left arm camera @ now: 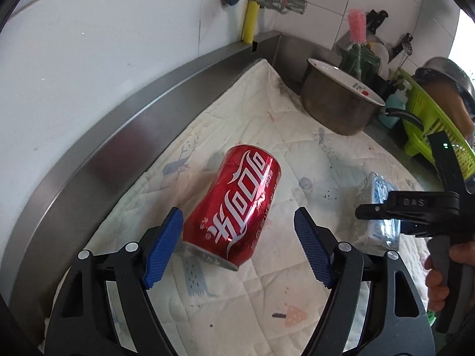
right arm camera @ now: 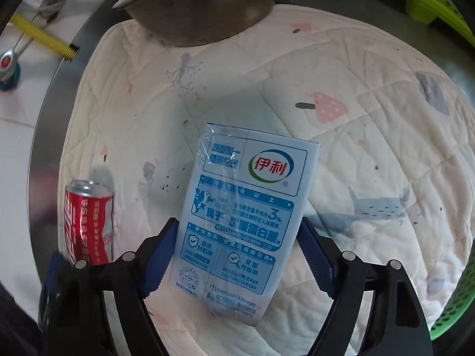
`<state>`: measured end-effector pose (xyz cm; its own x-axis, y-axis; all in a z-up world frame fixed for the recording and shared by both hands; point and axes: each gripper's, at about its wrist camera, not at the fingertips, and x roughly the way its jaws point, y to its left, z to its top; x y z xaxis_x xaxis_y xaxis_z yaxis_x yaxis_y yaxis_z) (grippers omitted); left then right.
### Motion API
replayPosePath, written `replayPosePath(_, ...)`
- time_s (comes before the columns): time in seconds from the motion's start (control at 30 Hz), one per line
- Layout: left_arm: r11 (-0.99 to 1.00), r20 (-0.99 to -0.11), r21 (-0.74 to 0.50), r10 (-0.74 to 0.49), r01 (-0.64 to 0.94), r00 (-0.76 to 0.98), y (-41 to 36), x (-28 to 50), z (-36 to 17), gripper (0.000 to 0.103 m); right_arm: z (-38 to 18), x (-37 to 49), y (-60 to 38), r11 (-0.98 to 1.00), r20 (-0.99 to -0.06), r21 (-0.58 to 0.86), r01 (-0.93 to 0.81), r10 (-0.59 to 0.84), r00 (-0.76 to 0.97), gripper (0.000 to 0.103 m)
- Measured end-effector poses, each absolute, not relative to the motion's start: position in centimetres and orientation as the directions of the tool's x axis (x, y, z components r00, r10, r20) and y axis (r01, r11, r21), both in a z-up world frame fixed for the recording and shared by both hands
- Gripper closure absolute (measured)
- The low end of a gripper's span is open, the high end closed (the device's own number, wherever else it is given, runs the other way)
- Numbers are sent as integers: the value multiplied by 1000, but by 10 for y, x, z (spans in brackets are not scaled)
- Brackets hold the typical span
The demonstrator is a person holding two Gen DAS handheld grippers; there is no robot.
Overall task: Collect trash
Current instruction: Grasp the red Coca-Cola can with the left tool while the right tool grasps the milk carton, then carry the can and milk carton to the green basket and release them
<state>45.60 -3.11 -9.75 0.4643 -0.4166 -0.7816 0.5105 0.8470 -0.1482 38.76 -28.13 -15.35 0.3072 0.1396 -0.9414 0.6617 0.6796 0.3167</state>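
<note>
Blue fingers (left arm camera: 161, 252) of the left gripper (left arm camera: 237, 247) stand spread on either side of the red can (left arm camera: 237, 207), not yet pressing; one pad looks to be right against its side, the other clearly off it. That can lies on its side on the quilted cloth (left arm camera: 237, 311) covering the worktop, well in front of the metal pot (left arm camera: 335, 103). It looks empty and light, with thin walls, so it will probably dent and may roll; across the middle of the barrel seems the best hold. Over on the right, the right gripper (right arm camera: 237, 255) has its fingers spread about the milk carton (right arm camera: 246, 216), which lies flat, farther from the pot than the can. I can't tell whether the pads touch it. Cardboard, soft and squashable, film wrap slippery: take the long edges.
</note>
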Motion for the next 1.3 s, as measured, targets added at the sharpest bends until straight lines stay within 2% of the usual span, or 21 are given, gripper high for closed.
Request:
replayPosePath(0.33, 833, -839, -98, -363, 544, 406, -53, 486, -128, 32, -141, 368, -274, 817, -935, 296, 494, 142, 326, 28)
replayPosePath(0.47, 823, -847, -77, -352, 563, 399, -61, 490, -134, 33, -133, 357, -269, 881, -938, 225, 416, 81, 336, 29)
replayPosePath(0.7, 824, -843, -60, -344, 563, 414, -69, 490, -139, 37, -127, 333, -261, 925, -933, 199, 322, 79, 350, 29)
replayPosePath(0.93, 831, -816, -98, -382, 548, 433, -63, 460, -126, 42, -119, 306, -244, 959, -925, 150, 240, 51, 376, 29)
replayPosePath(1.3, 834, -767, -163, -444, 527, 464, -45, 368, -95, 43, -102, 219, -236, 988, -900, 57, 142, -11, 436, 30)
